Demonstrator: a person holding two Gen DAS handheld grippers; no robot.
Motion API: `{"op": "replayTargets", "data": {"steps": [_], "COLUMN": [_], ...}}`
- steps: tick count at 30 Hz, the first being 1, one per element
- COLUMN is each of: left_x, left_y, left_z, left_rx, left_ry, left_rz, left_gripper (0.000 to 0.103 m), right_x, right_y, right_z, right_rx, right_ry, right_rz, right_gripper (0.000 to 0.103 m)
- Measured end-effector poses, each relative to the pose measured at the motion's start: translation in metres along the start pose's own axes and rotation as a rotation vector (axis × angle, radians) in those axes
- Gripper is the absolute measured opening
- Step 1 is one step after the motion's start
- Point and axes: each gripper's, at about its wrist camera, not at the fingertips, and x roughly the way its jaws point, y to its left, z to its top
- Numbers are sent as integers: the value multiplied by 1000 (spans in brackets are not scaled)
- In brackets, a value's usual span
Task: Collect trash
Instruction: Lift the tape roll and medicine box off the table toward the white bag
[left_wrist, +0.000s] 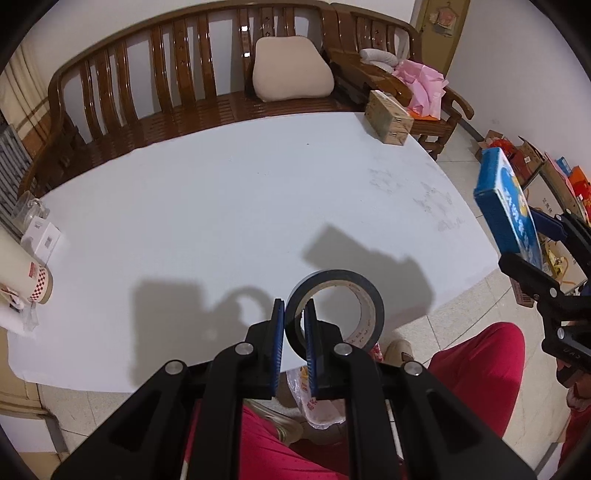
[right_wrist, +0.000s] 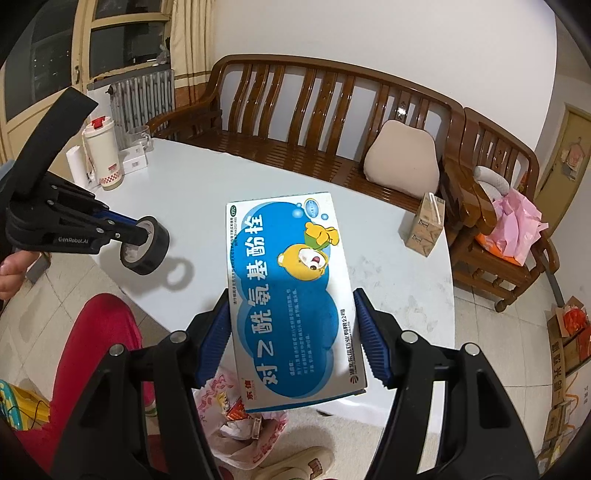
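My left gripper (left_wrist: 294, 310) is shut on the wall of a dark tape roll (left_wrist: 334, 308), held above the near edge of the white table (left_wrist: 221, 206); the roll also shows in the right wrist view (right_wrist: 146, 251). My right gripper (right_wrist: 291, 332) is shut on a blue and white medicine box (right_wrist: 291, 291), held above the table's near edge; the box shows at the right of the left wrist view (left_wrist: 508, 206). A plastic trash bag (right_wrist: 240, 417) with wrappers lies open on the floor below both grippers, also in the left wrist view (left_wrist: 314, 398).
A brown drink carton (left_wrist: 388, 118) stands at the table's far right corner. A cream thermos (right_wrist: 103, 155), a glass mug and a small white box sit at the left end. A wooden bench (left_wrist: 184, 74) runs behind. Cardboard boxes (right_wrist: 565, 343) lie on the floor at right.
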Motion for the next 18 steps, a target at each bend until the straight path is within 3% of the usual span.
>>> {"op": "replayTargets", "data": {"steps": [8, 18], "left_x": [-10, 7], "left_y": [-22, -40], "left_z": [-38, -80], "left_rx": [6, 11], "left_ry": [-60, -20], "left_rz": [12, -31], "left_gripper": [11, 11], "right_x": [-13, -22], "right_y": [27, 58], "right_z": [-29, -65], "right_rx": [-15, -16], "right_ry": [6, 34], "right_rz": [15, 36], "right_gripper": [63, 63]}}
